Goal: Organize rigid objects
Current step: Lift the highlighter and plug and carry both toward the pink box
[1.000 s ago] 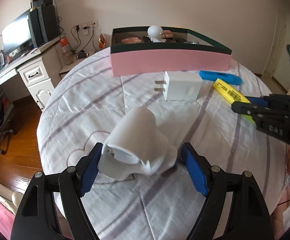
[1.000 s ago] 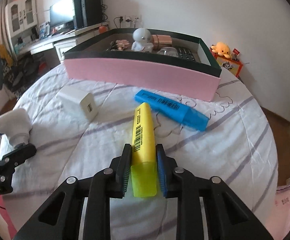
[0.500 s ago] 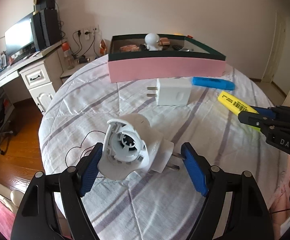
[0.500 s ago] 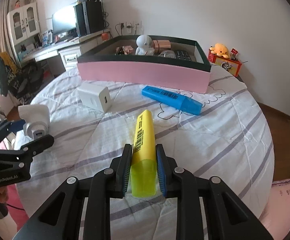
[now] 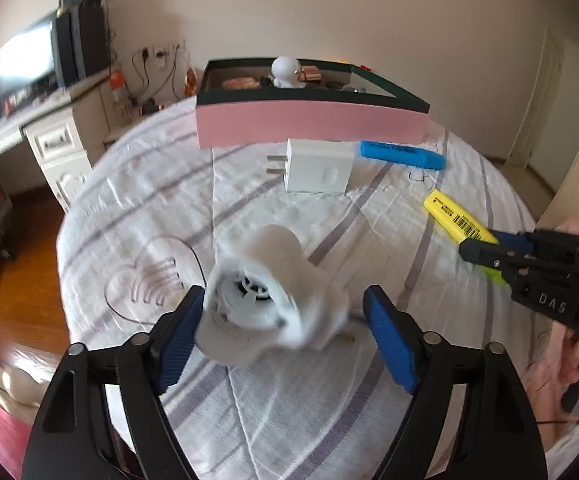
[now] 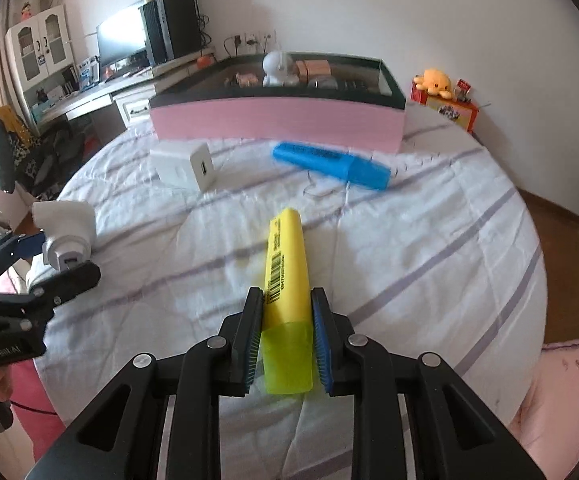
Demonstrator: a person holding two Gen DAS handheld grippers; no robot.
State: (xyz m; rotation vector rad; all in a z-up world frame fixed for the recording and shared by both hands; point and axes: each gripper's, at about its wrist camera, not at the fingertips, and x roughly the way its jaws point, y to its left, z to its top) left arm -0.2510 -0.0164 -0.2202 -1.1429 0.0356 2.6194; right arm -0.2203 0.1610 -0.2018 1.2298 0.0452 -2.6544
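Bedroom with a round bed under a white sheet with purple stripes [image 6: 429, 240]. At the far edge, a long pink cardboard box with a dark green rim [image 6: 273, 120], with small things already inside. Just in front of it, lying on the sheet: a white square plug charger [image 6: 185, 166] and a blue plastic highlighter pen [image 6: 329, 162], near each other but not touching. Closer in, the right gripper [image 6: 286, 294], tongs clamped together on a yellow plastic highlighter pen [image 6: 287, 264], pads pressing its sides near the see-through cap, far end pointing toward the box. On the other side, the left gripper [image 5: 284, 294], tongs apart and just been opening wider, with a white round plastic plug-in gadget [image 5: 265, 292] between them. Blurry gadget, close against one blue pad, small gap at the other pad. Cannot tell if the gadget rests on the sheet.
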